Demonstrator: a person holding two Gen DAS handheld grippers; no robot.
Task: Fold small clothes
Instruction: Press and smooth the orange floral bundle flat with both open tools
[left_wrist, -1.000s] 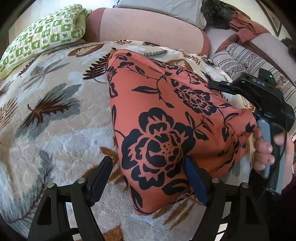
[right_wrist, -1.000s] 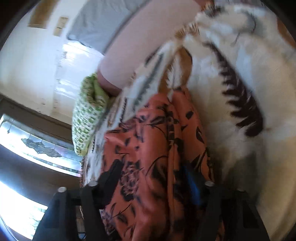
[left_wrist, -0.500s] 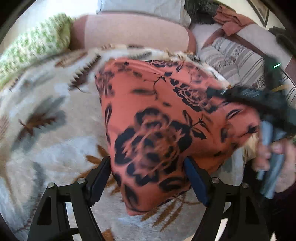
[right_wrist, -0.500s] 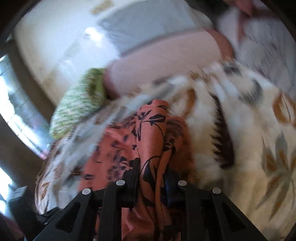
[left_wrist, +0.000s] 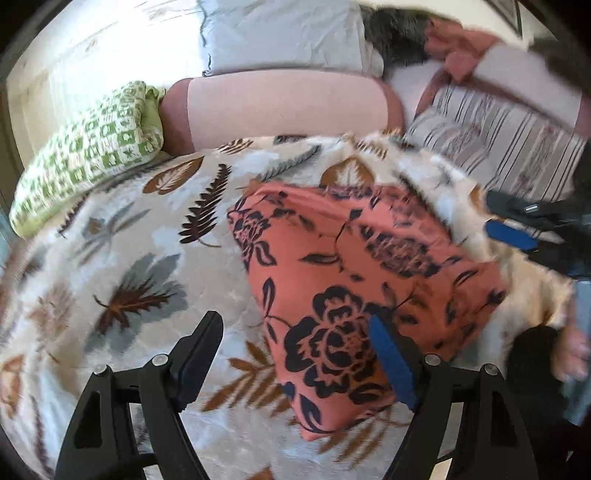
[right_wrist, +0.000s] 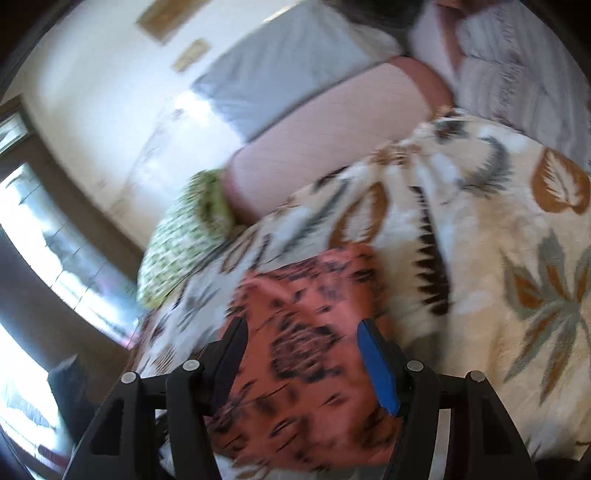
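An orange cloth with black flowers (left_wrist: 354, 280) lies folded on the leaf-print quilt (left_wrist: 122, 266). My left gripper (left_wrist: 295, 354) hangs open above the cloth's near corner; its right finger is over the fabric and its left finger over bare quilt, neither pinching anything. In the right wrist view the same cloth (right_wrist: 306, 332) lies under my right gripper (right_wrist: 303, 350), whose jaws are opening with the fabric below them and not pressed. The right gripper's blue pad (left_wrist: 511, 232) shows at the cloth's far right edge, with a hand (left_wrist: 574, 350) on the handle.
A green-and-white pillow (left_wrist: 88, 155) and a pink bolster (left_wrist: 280, 107) lie at the back. A striped cushion (left_wrist: 506, 147) sits back right, a grey pillow (left_wrist: 280, 33) behind. A bright window (right_wrist: 44, 258) is at the left in the right wrist view.
The right gripper, pinched on a cloth fold half a second ago, has let go and risen. The left gripper has lifted and drawn back. The cloth now lies flatter on the quilt.
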